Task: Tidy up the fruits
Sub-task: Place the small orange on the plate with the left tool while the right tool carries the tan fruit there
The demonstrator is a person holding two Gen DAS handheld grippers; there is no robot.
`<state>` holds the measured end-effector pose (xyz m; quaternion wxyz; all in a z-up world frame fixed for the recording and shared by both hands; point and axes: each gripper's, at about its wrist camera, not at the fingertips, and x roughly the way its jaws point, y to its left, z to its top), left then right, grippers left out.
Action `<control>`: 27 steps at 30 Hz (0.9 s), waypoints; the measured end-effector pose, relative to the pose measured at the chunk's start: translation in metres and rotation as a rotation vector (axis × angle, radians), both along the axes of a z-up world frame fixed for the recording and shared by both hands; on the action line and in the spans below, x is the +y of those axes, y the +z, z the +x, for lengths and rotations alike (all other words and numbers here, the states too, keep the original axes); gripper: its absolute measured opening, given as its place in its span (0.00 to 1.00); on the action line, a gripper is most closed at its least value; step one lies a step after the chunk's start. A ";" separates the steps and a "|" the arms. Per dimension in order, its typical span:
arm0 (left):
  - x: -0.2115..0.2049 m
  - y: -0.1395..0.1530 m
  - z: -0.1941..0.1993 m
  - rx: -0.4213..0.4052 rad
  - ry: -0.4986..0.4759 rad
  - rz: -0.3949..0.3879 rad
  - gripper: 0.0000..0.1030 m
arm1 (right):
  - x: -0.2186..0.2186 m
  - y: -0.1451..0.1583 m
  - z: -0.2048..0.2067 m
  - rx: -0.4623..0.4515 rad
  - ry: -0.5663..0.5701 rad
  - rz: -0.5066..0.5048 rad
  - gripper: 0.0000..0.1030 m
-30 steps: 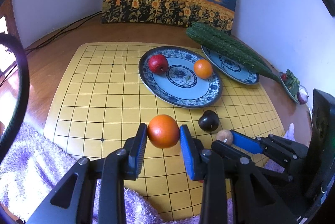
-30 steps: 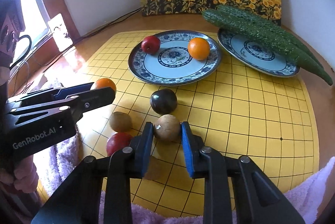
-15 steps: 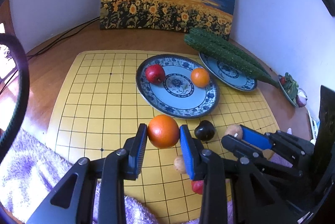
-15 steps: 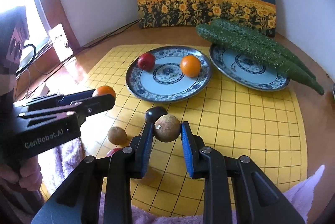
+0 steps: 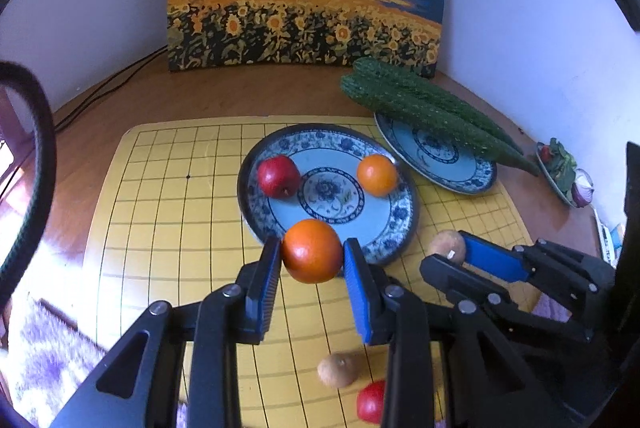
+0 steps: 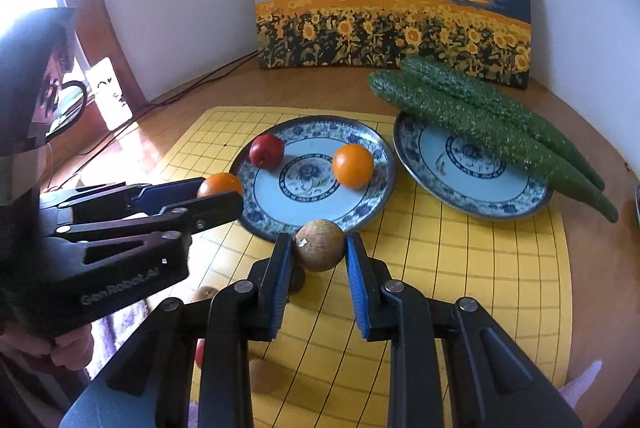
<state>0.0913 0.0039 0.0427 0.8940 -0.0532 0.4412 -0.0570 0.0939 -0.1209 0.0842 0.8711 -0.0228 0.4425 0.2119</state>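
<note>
**Two fruits carried to the plate**

Left tongs [image 5: 311, 260] clamped on an orange [image 5: 311, 251], held off the mat [image 5: 160, 228] at the near rim of the fruit plate [image 5: 404, 228]. Right tongs [image 6: 319, 256] clamped on a brown fruit [image 6: 320, 245], likewise raised just short of that plate's front edge. Both gripped across the widest part between the blue pads, probably so the round skins cannot roll out. Both aimed at the plate's bare near half, likely because the far half is taken.

Counted on the fruit plate: one red apple [image 5: 278, 175], one orange [image 5: 377, 174], well apart. On the second plate [image 6: 472, 195]: two cucumbers [image 6: 480, 123], side by side, tips overhanging the rim, vegetables seemingly kept separate from fruit.

Left on the mat below the tongs: one small brown fruit [image 5: 338, 370], one red fruit [image 5: 370, 402], one dark fruit half hidden behind the right tongs; possibly more out of sight. Oranges in all: two. Plates: two on the mat, plus a small dish of greens [image 5: 560, 167] at the desk edge.
</note>
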 end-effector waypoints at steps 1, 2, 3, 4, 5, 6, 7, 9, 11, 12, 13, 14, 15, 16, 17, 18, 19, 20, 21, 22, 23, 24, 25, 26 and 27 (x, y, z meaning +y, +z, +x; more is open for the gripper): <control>0.000 -0.001 0.003 0.001 0.000 -0.001 0.32 | 0.001 0.000 0.002 -0.002 0.003 -0.003 0.27; -0.001 -0.003 0.007 0.005 0.003 -0.001 0.32 | 0.002 -0.001 0.005 -0.004 0.006 -0.009 0.27; 0.000 -0.005 0.011 0.010 0.005 0.000 0.32 | 0.003 -0.002 0.006 -0.006 0.008 -0.011 0.27; 0.000 -0.006 0.013 0.013 0.006 0.002 0.32 | 0.004 -0.003 0.008 -0.006 0.009 -0.013 0.27; 0.000 -0.008 0.015 0.017 0.008 0.004 0.32 | 0.004 -0.004 0.011 -0.007 0.009 -0.014 0.27; 0.000 -0.010 0.018 0.021 0.008 0.004 0.32 | 0.005 -0.005 0.012 -0.007 0.011 -0.014 0.27; 0.000 -0.011 0.019 0.024 0.009 0.002 0.32 | 0.006 -0.007 0.014 -0.007 0.013 -0.015 0.27; 0.001 -0.014 0.023 0.030 0.009 -0.002 0.32 | 0.007 -0.010 0.018 -0.010 0.012 -0.025 0.27; 0.000 -0.017 0.027 0.035 0.008 -0.004 0.32 | 0.009 -0.014 0.022 -0.012 0.011 -0.037 0.27; 0.000 -0.017 0.028 0.036 0.008 -0.005 0.32 | 0.010 -0.015 0.023 -0.012 0.011 -0.041 0.27; 0.000 -0.018 0.030 0.037 0.008 -0.004 0.32 | 0.010 -0.017 0.025 -0.012 0.011 -0.046 0.27; 0.000 -0.019 0.031 0.038 0.008 -0.004 0.32 | 0.010 -0.018 0.026 -0.013 0.013 -0.048 0.27; 0.000 -0.020 0.031 0.039 0.008 -0.003 0.32 | 0.010 -0.018 0.027 -0.013 0.013 -0.049 0.27; 0.001 -0.020 0.032 0.040 0.009 -0.004 0.32 | 0.010 -0.020 0.028 -0.014 0.010 -0.050 0.27; 0.001 -0.021 0.033 0.042 0.010 -0.004 0.32 | 0.009 -0.020 0.029 -0.013 0.009 -0.049 0.27; 0.001 -0.022 0.034 0.043 0.010 -0.005 0.32 | 0.009 -0.021 0.030 -0.012 0.008 -0.048 0.27; 0.001 -0.023 0.035 0.045 0.012 -0.005 0.32 | 0.009 -0.022 0.031 -0.012 0.007 -0.046 0.27; 0.001 -0.023 0.035 0.047 0.013 -0.004 0.32 | 0.009 -0.022 0.032 -0.013 0.006 -0.047 0.27; 0.001 -0.024 0.035 0.044 0.013 -0.005 0.32 | 0.009 -0.022 0.033 -0.013 0.006 -0.047 0.27; 0.001 -0.024 0.035 0.043 0.011 -0.003 0.32 | 0.009 -0.023 0.033 -0.015 0.007 -0.046 0.27; 0.002 -0.024 0.035 0.041 0.010 0.000 0.32 | 0.009 -0.024 0.034 -0.015 0.006 -0.044 0.27; 0.002 -0.024 0.035 0.039 0.009 0.002 0.32 | 0.009 -0.025 0.034 -0.013 0.002 -0.045 0.27; 0.001 -0.024 0.034 0.038 0.008 0.005 0.32 | 0.009 -0.025 0.034 -0.015 0.001 -0.044 0.27; 0.001 -0.024 0.034 0.036 0.007 0.008 0.32 | 0.009 -0.025 0.034 -0.016 0.001 -0.044 0.27; 0.000 -0.024 0.034 0.034 0.006 0.012 0.32 | 0.009 -0.024 0.034 -0.016 0.001 -0.044 0.27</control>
